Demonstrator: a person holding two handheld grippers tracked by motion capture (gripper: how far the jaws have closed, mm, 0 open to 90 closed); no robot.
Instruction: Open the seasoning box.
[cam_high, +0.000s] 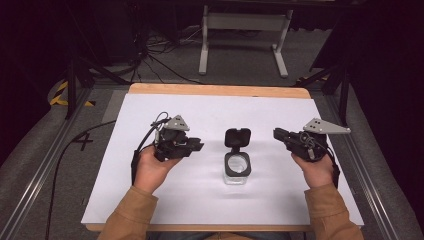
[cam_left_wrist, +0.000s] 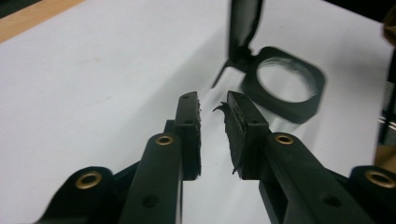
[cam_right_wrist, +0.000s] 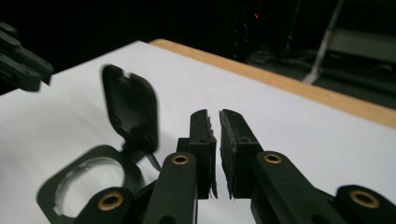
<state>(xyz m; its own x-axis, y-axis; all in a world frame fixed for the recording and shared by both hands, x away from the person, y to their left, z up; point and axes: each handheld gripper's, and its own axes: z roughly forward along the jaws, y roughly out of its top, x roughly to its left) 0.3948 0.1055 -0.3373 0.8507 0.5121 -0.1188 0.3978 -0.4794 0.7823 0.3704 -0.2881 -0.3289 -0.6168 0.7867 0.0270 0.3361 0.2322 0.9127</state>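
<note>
A small clear jar with a black square rim stands mid-table, its hinged black lid flipped up at the far side. My left gripper hovers to the jar's left, pointing at it, jaws a little apart and empty. The rim and the raised lid lie just beyond my left gripper. To the jar's right my right gripper is held clear of it. In its own view my right gripper is shut on nothing, with the jar rim and lid at its left.
A white sheet covers the table, with a wooden edge showing at the far side. Past the table stand a metal frame and floor cables. The left gripper's tips appear at the far left of the right gripper view.
</note>
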